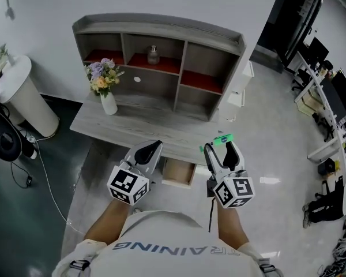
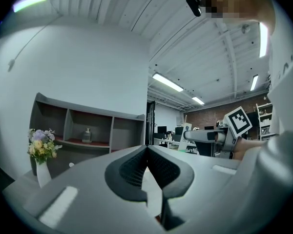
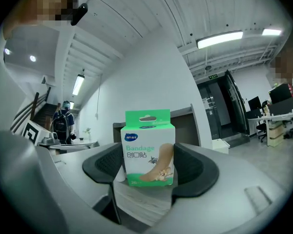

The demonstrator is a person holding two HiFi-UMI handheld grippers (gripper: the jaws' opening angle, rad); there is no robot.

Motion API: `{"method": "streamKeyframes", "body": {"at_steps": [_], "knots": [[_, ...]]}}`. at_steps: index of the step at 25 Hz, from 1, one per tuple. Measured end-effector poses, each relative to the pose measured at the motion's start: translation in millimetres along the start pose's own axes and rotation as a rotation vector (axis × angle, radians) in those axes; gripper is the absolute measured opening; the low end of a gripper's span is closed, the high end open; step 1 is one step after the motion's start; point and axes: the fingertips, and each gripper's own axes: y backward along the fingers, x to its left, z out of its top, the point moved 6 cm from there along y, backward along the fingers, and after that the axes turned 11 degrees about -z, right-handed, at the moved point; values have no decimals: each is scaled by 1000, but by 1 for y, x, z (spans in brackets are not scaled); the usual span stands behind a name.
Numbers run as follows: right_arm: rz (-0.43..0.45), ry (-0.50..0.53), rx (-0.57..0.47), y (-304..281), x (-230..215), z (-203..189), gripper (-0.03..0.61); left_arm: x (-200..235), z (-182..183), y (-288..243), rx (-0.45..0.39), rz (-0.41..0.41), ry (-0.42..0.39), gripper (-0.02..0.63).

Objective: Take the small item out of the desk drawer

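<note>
- Right gripper (image 1: 222, 149) clasped a green-and-white cardboard bandage box (image 3: 147, 150), above the open wooden drawer (image 1: 179, 173) at the grey desk's (image 1: 155, 126) front edge.
- Left gripper (image 2: 146, 152) was clenched, empty.
- Removal seemed done; next, likely setting the box down gently.

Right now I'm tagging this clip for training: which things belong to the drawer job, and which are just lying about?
Job: bandage box, gripped in the right tool; open drawer; desk.
Lying about: flower vase; small bottle; white cable.
</note>
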Motion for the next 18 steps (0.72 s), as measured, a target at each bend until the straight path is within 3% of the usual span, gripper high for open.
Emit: {"method": "streamKeyframes", "body": {"at_steps": [18], "knots": [[18, 8, 20, -23, 19, -11, 337, 19, -9, 9, 17, 10, 25, 2]]}}
